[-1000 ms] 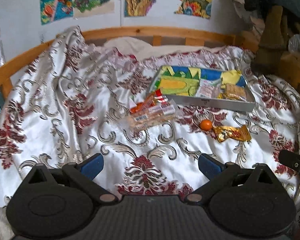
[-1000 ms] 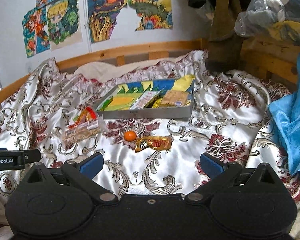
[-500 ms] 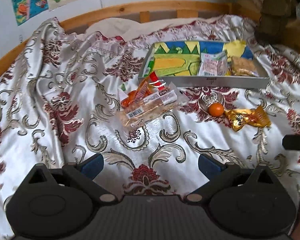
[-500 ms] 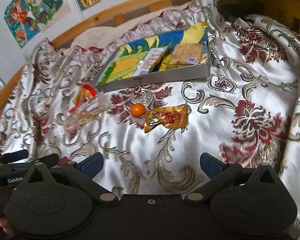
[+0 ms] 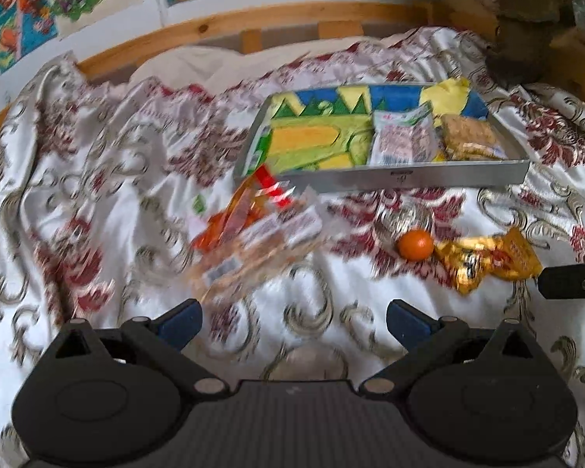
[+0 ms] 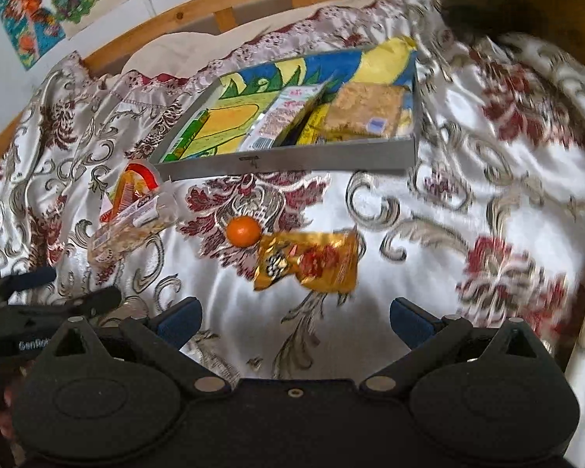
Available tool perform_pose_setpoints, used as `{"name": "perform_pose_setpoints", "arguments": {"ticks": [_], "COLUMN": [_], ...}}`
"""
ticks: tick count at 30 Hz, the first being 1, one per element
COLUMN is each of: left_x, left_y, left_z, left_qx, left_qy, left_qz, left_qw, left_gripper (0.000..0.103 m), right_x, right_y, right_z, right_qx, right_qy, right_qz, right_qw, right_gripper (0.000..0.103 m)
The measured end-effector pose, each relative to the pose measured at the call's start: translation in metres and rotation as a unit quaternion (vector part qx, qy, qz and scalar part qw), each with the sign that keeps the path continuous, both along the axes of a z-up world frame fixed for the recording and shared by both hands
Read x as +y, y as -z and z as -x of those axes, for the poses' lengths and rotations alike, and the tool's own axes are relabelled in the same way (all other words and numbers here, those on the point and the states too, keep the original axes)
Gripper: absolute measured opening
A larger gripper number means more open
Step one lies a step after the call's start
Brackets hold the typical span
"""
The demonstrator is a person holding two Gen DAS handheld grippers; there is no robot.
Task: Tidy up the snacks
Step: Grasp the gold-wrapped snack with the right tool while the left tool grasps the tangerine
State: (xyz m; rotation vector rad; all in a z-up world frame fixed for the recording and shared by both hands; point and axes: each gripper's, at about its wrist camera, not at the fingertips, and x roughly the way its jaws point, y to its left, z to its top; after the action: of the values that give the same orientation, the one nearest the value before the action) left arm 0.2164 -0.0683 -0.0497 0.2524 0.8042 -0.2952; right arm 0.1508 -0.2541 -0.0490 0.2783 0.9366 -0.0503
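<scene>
Both tools moved closer to the snacks, left tool [image 5: 294,321] spread empty, right tool [image 6: 295,321] spread empty above gold packet [image 6: 308,261]

Home bedroom: wooden bed frame [image 5: 253,25] w/ satin bedspread [image 5: 97,163], kids' drawings [image 5: 58,4] on wall.

tray [image 6: 292,162] behind mandarin [image 6: 243,231], foil packet [image 6: 312,261] touching its right side

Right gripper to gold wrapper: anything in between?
Nothing: only bare patterned bedspread lies between the open right gripper and the gold wrapper, per the right wrist view.
</scene>
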Motion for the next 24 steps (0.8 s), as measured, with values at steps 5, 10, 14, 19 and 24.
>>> {"name": "perform_pose_setpoints", "arguments": {"ticks": [5,10,14,19,24], "left_x": [-0.005,-0.020,-0.032,-0.041,-0.057], "left_y": [0.002,0.012,0.025,0.042,0.056], "left_z": [-0.010,-0.017,-0.026,-0.038,-0.049], "left_qx": [-0.039,-0.055,-0.037,-0.004,0.000], "left_qy": [0.028,0.075,0.112,0.132,0.125], "left_qz": [0.041,0.058,0.072,0.109,0.101], "left_qw": [0.9980,0.9939,0.9904,0.9853,0.9870], "left_gripper": [0.102,0.102,0.102,0.102,0.086], "right_x": [-0.011,-0.019,-0.014,-0.017,-0.017], "right_y": [0.006,0.018,0.018,0.035,0.039], "right_z": [-0.022,-0.038,-0.042,-0.045,-0.048], "right_qx": [0.014,0.018,-0.040,-0.041,-0.060], "right_qy": [-0.046,-0.089,-0.184,-0.253,-0.270], "right_qz": [0.037,0.064,0.117,0.135,0.129], "right_qw": [0.998,0.994,0.975,0.957,0.952], "right_gripper": [0.102,0.102,0.102,0.102,0.101]}}
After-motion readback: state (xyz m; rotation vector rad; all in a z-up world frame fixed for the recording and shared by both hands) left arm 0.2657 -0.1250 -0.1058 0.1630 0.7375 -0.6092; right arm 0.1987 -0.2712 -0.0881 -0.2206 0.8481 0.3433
